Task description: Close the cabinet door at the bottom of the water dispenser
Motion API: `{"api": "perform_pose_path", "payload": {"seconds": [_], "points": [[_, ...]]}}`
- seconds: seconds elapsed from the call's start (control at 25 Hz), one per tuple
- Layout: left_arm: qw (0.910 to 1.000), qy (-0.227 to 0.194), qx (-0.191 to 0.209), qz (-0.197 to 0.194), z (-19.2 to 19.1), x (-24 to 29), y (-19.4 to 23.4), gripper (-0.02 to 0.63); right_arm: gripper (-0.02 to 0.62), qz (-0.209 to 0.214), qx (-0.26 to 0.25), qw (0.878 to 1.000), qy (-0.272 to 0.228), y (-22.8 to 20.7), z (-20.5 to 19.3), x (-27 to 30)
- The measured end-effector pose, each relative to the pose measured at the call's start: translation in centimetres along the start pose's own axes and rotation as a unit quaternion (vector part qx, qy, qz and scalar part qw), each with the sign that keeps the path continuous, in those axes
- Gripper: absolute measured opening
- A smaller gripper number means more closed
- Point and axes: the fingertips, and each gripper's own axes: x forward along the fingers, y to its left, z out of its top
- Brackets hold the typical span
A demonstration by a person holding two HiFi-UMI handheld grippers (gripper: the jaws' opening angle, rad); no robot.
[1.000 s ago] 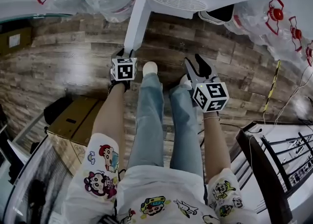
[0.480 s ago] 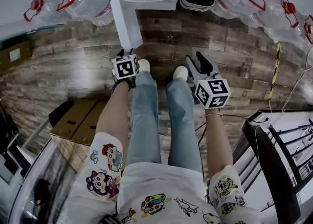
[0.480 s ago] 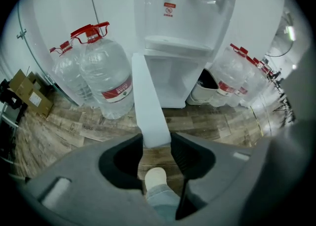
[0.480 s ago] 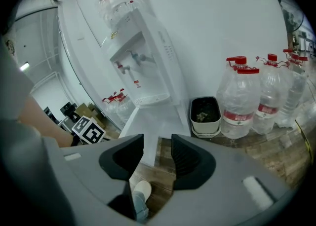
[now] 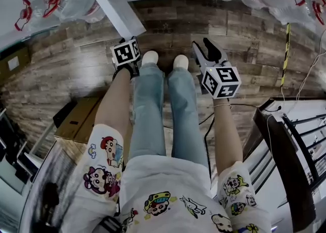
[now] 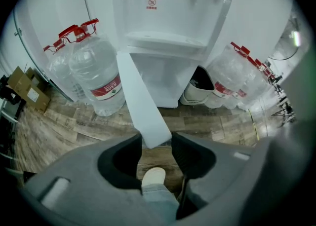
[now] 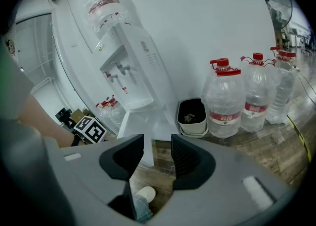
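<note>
Seemingly mid-approach, the left gripper [image 6: 156,140], jaws just opening and clamping nothing, has the open cabinet door [image 6: 140,96] ending at its tips at twelve o'clock, while the right gripper [image 7: 157,145], at three o'clock, gapes empty; next, I judge, comes pushing that door shut against the water dispenser [image 6: 168,18].

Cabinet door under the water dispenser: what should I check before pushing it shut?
1. Door shut: not ok; the cabinet door stands wide open.
2. Left hand-held gripper at the door's free edge: ok; its jaws have just been opening, and the edge sits at their tips, unclamped.
3. Right hand-held gripper free: ok; jaws apart, nothing between them.
4. Swing path: ok; bare floor before the opening, water bottles on the door's outer side.
5. Bin clear: ok; it stands beside the water dispenser.
</note>
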Motion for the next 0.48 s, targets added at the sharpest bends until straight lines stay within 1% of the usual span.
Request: {"api": "perform_pose_path", "payload": {"seconds": [0.16, 0.28, 0.36, 0.48], "points": [[0.9998, 0.012, 0.009, -0.013, 0.5, 0.4, -2.1, 0.189, 0.169, -0.006, 0.009, 1.0, 0.005, -1.0, 0.1, -0.6], [0.9991, 0.02, 0.024, -0.028, 1.2, 0.7, -3.8, 0.19, 0.169, -0.012, 0.015, 1.0, 0.007, -1.9, 0.3, -0.5], [0.9983, 0.021, 0.04, -0.036, 2.1, 1.2, -4.7, 0.185, 0.169, -0.013, 0.015, 1.0, 0.006, -2.4, 0.8, -0.1], [0.9977, 0.02, 0.043, -0.048, 3.3, 1.8, -5.9, 0.169, 0.167, -0.015, 0.016, 1.0, 0.007, -2.9, 1.3, 0.4]]}}
